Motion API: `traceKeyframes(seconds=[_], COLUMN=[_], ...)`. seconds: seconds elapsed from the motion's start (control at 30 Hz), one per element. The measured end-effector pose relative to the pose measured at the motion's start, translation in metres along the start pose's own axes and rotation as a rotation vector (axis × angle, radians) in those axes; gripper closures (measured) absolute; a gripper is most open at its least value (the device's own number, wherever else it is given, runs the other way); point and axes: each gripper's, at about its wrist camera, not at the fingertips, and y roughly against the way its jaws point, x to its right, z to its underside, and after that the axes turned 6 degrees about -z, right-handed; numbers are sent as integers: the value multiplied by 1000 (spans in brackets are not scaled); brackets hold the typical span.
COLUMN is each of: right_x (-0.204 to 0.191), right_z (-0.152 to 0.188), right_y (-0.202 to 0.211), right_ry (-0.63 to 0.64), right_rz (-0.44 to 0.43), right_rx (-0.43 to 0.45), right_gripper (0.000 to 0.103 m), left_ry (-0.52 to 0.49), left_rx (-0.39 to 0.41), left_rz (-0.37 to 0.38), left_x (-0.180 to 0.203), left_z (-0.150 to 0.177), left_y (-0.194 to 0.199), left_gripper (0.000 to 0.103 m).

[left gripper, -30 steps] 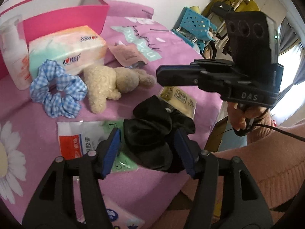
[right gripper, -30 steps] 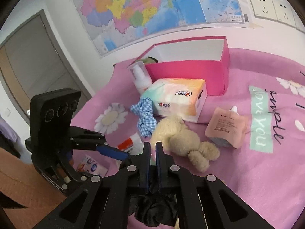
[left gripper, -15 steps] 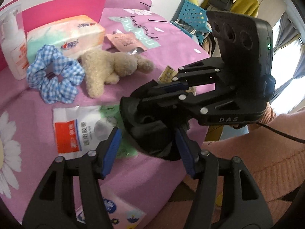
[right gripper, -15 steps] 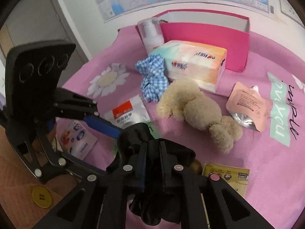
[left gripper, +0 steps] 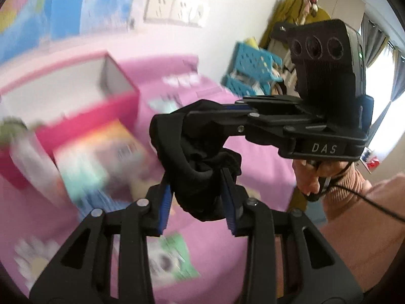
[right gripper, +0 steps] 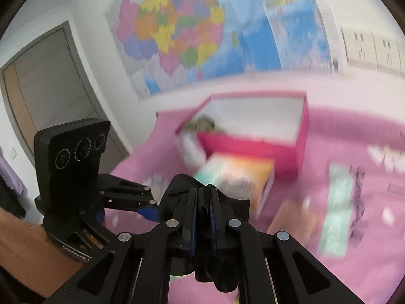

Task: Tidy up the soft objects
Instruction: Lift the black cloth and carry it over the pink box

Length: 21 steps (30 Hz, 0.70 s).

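Black fabric scrunchie [left gripper: 200,174], crumpled, bunched folds

Two grippers, left gripper [left gripper: 197,197] and right gripper [right gripper: 202,217]; one black scrunchie [left gripper: 200,157]; one pink box [right gripper: 255,136]; one tissue pack [right gripper: 238,174].

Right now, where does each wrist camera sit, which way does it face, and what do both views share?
Left wrist: behind the left gripper, looking down its jaws, which have just been closing, pads pressing on the crumpled black fabric scrunchie; right gripper and a hand in a pink knit sleeve show.
Right wrist: behind the right gripper, jaws shut on the scrunchie, facing the open pink box; left gripper shows.
Shared: scrunchie, box, both grippers.
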Motion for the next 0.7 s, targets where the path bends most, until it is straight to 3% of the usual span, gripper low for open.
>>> traceKeyframes(seconds=[0.17,0.37,0.5,0.7], right_x=[8,39,61,94], right_z=[-55,-110,-132,-145], right_y=[-7,-43,-75,-118], right_ry=[70,84,89,86], right_rz=[30,100,158,228], right_rx=[82,117,105,47], right_gripper=[96,96,96,96], left_ry=[22,108,164,252], left_rx=[46,26,-18,-103], left_rz=[-104,-208,-265,-316], left_x=[-28,-73,-100,-133], left_z=[-53,-111,-131,-136], left_y=[-1,-31,-60,-94], left_gripper=[65,65,65,65])
